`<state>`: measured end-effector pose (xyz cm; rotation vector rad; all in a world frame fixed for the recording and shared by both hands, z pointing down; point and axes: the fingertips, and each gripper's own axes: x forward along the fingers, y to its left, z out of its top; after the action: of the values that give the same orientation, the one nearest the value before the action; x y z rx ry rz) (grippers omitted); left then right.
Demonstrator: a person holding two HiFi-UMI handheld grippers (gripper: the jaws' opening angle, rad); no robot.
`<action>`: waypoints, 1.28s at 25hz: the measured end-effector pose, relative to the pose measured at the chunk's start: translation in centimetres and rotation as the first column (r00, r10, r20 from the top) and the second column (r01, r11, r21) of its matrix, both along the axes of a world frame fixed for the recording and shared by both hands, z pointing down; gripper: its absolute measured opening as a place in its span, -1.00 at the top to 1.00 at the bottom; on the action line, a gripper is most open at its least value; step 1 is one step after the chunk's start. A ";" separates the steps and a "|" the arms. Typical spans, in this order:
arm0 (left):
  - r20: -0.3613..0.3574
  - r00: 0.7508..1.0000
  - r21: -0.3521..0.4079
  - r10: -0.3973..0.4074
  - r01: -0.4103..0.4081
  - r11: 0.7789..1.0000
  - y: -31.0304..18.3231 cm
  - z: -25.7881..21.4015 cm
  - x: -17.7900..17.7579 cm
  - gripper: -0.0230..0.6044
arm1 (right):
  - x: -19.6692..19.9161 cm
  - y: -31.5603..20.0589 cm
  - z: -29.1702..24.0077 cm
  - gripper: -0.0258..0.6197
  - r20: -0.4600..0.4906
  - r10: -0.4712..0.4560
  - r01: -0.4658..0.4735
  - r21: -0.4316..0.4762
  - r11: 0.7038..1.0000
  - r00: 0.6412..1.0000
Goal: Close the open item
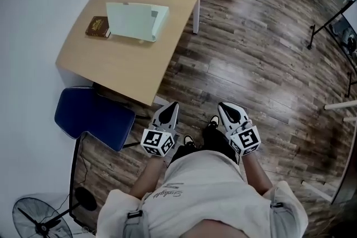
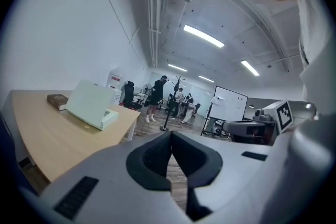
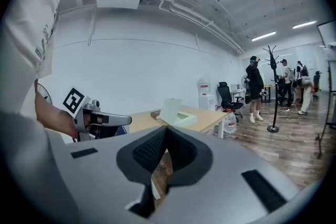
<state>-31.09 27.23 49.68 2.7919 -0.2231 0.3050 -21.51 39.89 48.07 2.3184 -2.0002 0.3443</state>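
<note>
Pale-green hinged case [image 1: 136, 20] stands open, lid upright, at the far end of the table [image 1: 120, 67], just beside a brown book [image 1: 97, 26]. The near table edge is bare. Left gripper [image 1: 170, 107] and right gripper [image 1: 226, 108] (both over the floor, well short of the table) have jaws together, holding nothing.

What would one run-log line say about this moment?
stage: not started | left tool: shut, empty | right tool: shut, empty | pale green case: lid up, on table beside brown book

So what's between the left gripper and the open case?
In the head view, just bare tabletop and wood floor separate the left gripper from the case.
</note>
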 end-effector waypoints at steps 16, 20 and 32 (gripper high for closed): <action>0.000 0.997 0.070 0.073 -0.072 0.995 2.6 -2.6 20.1 0.89 | 17.8 0.3 2.3 0.95 0.076 -0.040 0.037 0.037 0.999 0.996; 0.043 0.997 0.070 0.064 -0.067 0.995 1.8 -1.7 21.6 0.89 | 19.4 -0.4 3.0 0.95 0.110 -0.057 0.054 0.036 0.998 0.992; 0.024 0.998 -0.013 0.054 -0.054 0.998 -4.1 0.8 26.6 0.89 | 22.2 -6.2 3.3 0.95 0.106 -0.102 0.104 -0.016 0.994 0.989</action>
<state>-4.51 23.16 50.52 2.7874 -0.1507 0.3519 0.74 33.66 51.33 2.2181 -2.1430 0.4880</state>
